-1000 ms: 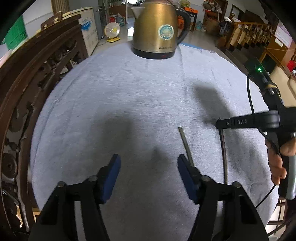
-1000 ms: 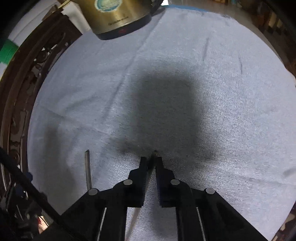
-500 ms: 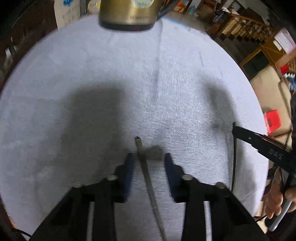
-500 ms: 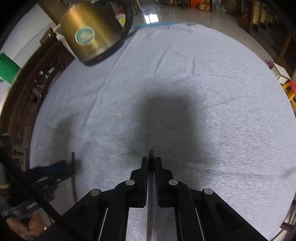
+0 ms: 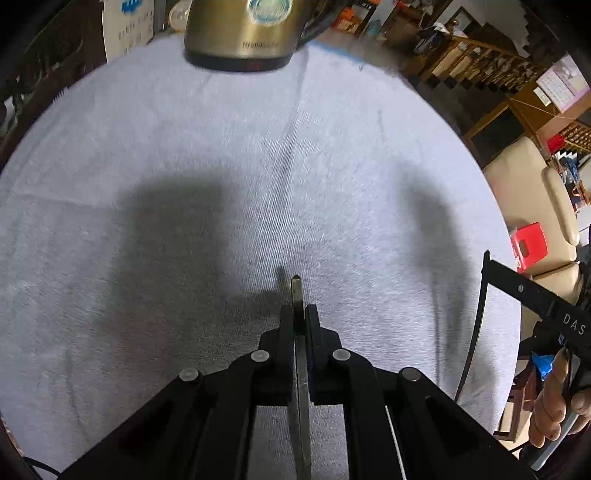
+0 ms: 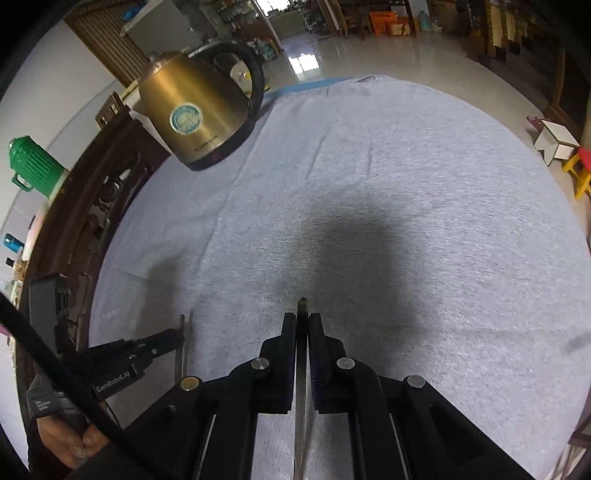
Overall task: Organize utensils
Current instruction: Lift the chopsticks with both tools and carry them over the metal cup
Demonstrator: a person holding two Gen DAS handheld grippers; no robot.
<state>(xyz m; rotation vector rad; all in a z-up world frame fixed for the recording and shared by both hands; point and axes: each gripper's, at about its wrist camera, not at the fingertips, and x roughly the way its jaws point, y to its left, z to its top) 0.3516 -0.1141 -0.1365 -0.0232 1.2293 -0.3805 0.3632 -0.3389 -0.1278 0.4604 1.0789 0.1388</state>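
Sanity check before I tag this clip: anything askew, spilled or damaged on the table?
Nothing stands out. The kettle stands upright at the cloth's far edge, with no spill showing. Each claw is shut on a thin metal utensil: the left claw on one, the right claw on another. The cloth has mild creases only.

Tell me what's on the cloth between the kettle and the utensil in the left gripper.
Nothing: in the left wrist view, only bare grey cloth and shadow lie between the kettle and the utensil.

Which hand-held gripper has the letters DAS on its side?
The right hand-held gripper, at the edge of the left camera's view. The left hand-held gripper reads GenRobot.AI instead.
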